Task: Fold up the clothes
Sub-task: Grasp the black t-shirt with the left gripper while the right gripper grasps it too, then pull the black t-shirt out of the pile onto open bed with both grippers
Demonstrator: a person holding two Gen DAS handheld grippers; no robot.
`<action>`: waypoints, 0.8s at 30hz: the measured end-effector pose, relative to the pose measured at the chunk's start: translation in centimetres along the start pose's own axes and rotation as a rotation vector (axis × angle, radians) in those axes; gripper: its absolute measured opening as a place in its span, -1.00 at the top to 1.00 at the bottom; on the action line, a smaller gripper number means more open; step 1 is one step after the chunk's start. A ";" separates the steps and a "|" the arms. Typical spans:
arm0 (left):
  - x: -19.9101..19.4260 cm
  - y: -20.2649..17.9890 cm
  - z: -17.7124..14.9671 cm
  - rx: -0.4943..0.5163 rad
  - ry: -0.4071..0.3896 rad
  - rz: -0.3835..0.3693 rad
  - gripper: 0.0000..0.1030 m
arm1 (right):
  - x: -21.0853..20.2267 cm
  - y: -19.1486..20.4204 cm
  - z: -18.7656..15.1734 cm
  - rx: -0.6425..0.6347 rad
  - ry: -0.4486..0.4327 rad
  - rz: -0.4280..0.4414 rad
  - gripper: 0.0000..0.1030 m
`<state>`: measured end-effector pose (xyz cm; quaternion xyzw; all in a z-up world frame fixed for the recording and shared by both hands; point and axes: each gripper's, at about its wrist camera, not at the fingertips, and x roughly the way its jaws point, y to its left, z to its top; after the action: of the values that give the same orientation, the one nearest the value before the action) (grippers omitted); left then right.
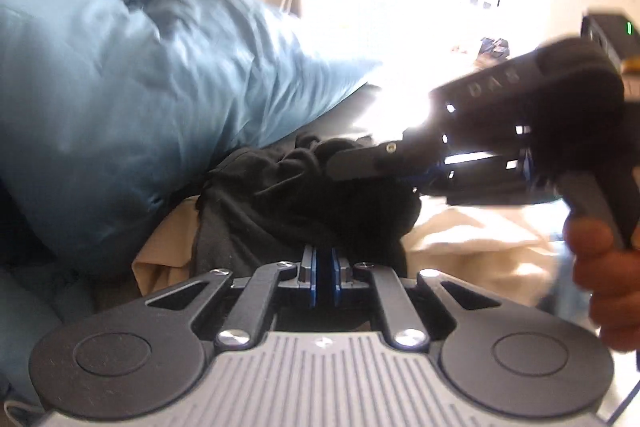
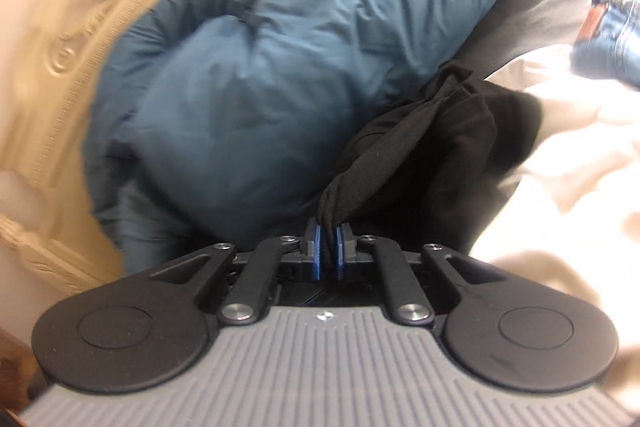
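Gripping bunched black cloth, both tools are closed on the same black garment, which hangs crumpled just below and to the right of the blue duvet on the bed: the left hand-held gripper has its blue pads pressed together with cloth at their tips, and the right hand-held gripper pinches a twisted rope of the fabric. Judging by the wrinkled, shapeless heap, no fold looks made yet, so spreading it flat and all the folding remain. Jeans, well to the right of the duvet, also look unfolded
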<state>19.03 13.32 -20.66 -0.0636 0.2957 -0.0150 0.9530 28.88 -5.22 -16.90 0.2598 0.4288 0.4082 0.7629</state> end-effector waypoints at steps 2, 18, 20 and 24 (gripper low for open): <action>-3.0 -1.1 -0.7 0.016 -0.012 -0.036 0.84 | -2.3 0.2 -1.5 0.036 -0.011 0.055 0.89; -21.2 -12.7 -13.3 0.007 0.393 -0.383 0.71 | -22.8 1.6 -23.8 0.375 -0.024 -0.049 0.89; -21.6 -14.0 -15.7 0.041 0.475 -0.379 0.45 | -25.2 1.3 -26.8 0.376 0.000 -0.152 0.89; -21.6 -15.0 -18.8 0.122 0.612 -0.369 0.27 | -28.5 -0.4 -32.7 0.409 0.093 -0.464 0.78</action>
<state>-9.28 -2.20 -21.93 -0.0515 0.5493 -0.2226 0.8038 -7.86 -28.00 -20.85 0.2839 0.5845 0.1398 0.7471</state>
